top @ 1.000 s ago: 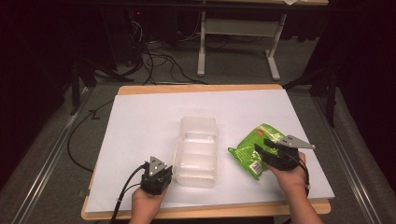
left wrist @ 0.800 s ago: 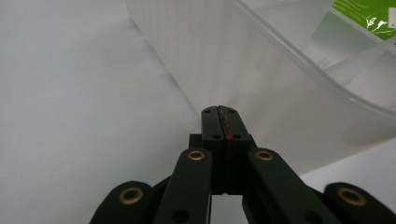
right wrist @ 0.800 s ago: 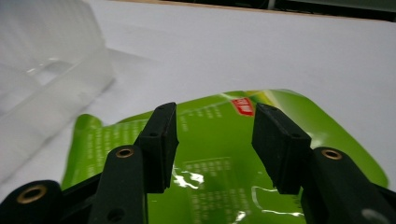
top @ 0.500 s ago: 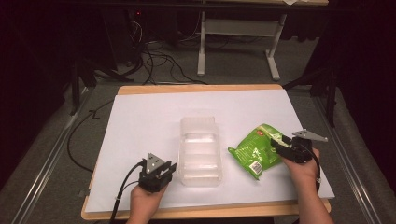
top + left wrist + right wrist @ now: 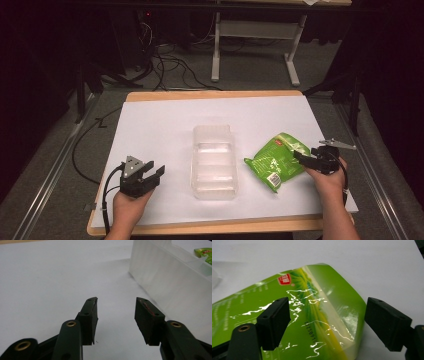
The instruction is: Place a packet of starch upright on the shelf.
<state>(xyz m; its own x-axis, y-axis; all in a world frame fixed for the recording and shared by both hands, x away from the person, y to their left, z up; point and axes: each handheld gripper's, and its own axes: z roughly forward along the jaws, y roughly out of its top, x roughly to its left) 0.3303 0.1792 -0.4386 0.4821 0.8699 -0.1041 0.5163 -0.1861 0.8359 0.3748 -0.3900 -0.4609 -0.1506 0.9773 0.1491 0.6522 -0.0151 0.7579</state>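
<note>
Right claw (image 5: pixel 306 158) released at green packet's (image 5: pixel 274 161) right edge; left claw (image 5: pixel 150 172) released near-left of clear tray (image 5: pixel 213 162).

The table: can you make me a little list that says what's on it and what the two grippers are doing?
table: white top with a wood edge
box: clear plastic box, in the middle, with dividers, looks empty
bag: green shiny bag, lying flat to the right of the box
left gripper: jaws open, holding nothing, beside the box's left wall
right gripper: jaws open, one on each side of the bag's end, not closed on it
</note>
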